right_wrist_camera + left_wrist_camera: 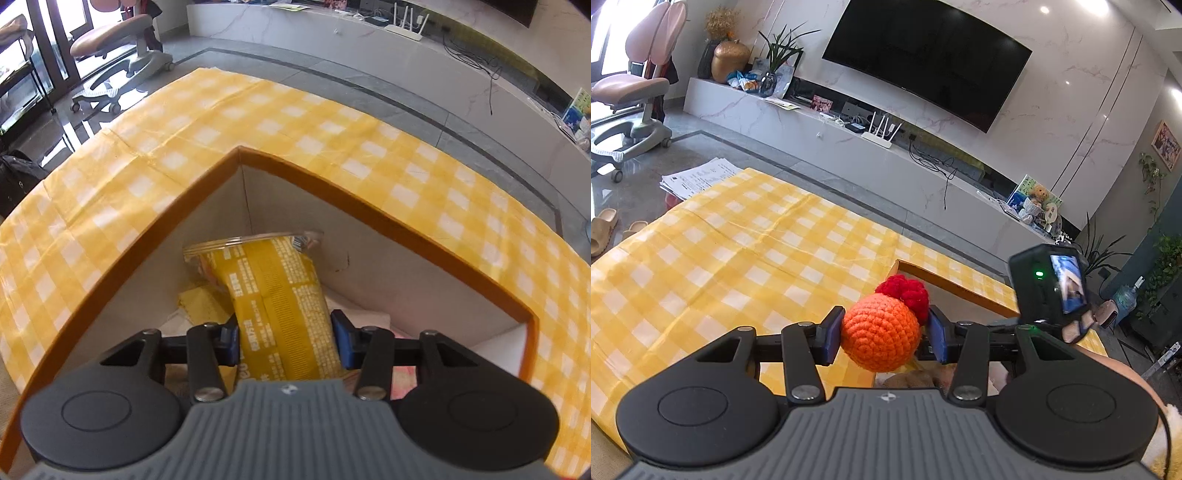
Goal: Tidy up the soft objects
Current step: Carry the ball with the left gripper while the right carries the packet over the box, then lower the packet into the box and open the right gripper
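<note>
Over checkered cloth, left tool grips crocheted ball; right tool clamps crinkly packet.

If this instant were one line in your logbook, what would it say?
left gripper: shut on orange crochet ball | right gripper: shut on yellow snack packet, inside orange-rimmed box | surface: yellow checked cloth
</note>
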The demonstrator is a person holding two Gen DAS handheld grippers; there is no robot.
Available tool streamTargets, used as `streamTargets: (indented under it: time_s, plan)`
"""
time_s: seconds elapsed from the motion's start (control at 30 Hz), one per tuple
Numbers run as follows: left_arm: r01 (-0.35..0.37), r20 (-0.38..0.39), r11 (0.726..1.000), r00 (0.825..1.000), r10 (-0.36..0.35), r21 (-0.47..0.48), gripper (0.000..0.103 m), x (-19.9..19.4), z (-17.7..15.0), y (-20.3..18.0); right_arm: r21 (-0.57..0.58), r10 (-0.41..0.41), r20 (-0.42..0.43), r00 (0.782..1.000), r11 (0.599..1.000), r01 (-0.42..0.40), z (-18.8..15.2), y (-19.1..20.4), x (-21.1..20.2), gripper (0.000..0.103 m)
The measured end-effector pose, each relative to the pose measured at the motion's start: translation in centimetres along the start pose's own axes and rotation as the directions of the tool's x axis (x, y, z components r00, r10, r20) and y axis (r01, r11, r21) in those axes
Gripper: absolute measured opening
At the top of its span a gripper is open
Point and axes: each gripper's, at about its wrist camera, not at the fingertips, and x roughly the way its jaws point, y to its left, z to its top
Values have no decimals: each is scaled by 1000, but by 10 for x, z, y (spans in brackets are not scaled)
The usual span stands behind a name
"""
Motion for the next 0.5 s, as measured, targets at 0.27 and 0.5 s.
streamTargets:
  time_s: [0.27,0.5]
  plan:
    - [11,-20,1000,1000,-11,23,54,3,-1,-9,-41,-29,-65,997,999,27,1,10,47,47]
    - [1,-27,999,1000,0,45,54,4,-2,-15,-1,-28,-52,998,1000,28,2,7,45,52]
